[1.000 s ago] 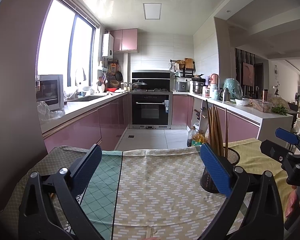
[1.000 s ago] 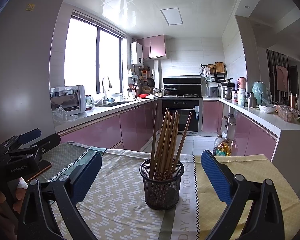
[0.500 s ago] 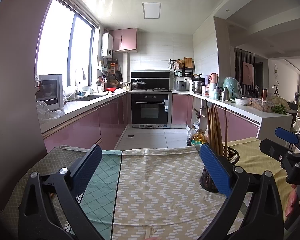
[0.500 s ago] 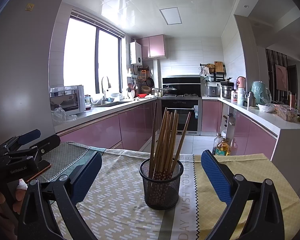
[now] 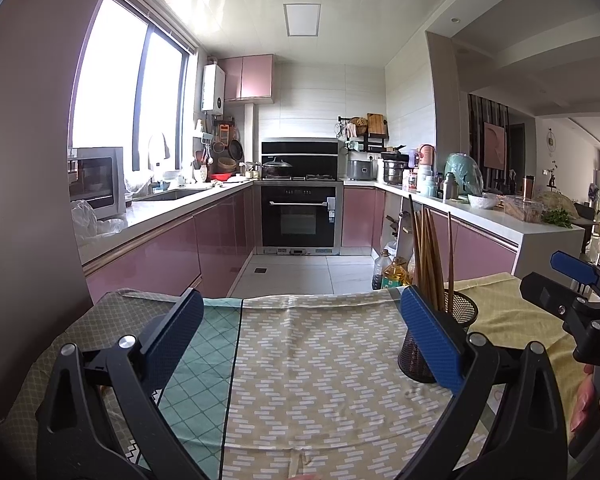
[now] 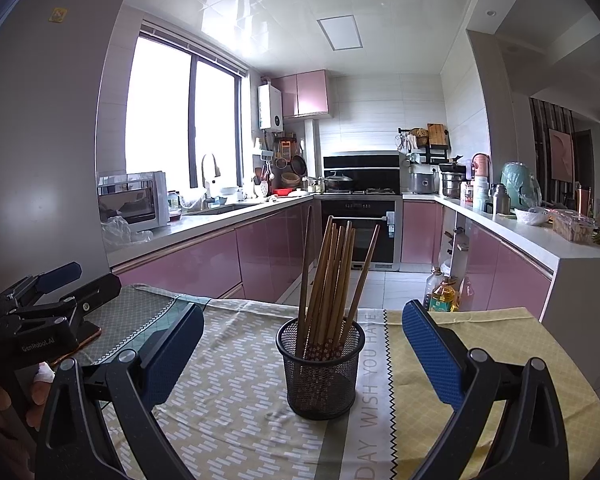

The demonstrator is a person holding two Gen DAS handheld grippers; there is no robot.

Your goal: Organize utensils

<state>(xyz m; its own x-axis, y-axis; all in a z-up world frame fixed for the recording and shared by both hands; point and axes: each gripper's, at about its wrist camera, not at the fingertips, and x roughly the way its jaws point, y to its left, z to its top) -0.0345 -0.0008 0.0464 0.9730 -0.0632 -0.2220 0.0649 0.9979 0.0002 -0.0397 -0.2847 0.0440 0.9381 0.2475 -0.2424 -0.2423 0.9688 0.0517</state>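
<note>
Both hand-held grippers, left (image 5: 300, 328) and right (image 6: 302, 342), spread empty, chopsticks (image 6: 332, 276) in mesh cup (image 6: 320, 372) centred only in right view

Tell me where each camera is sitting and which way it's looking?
Left wrist: sits on the left gripper, facing the kitchen across the tablecloth; its own open blue fingers show, with the right gripper and a hand at the right edge.
Right wrist: sits on the right gripper, aimed at the mesh holder of chopsticks; its open fingers show, with the left gripper at the left edge.
Shared: holder, chopsticks, tablecloth, oven.
</note>
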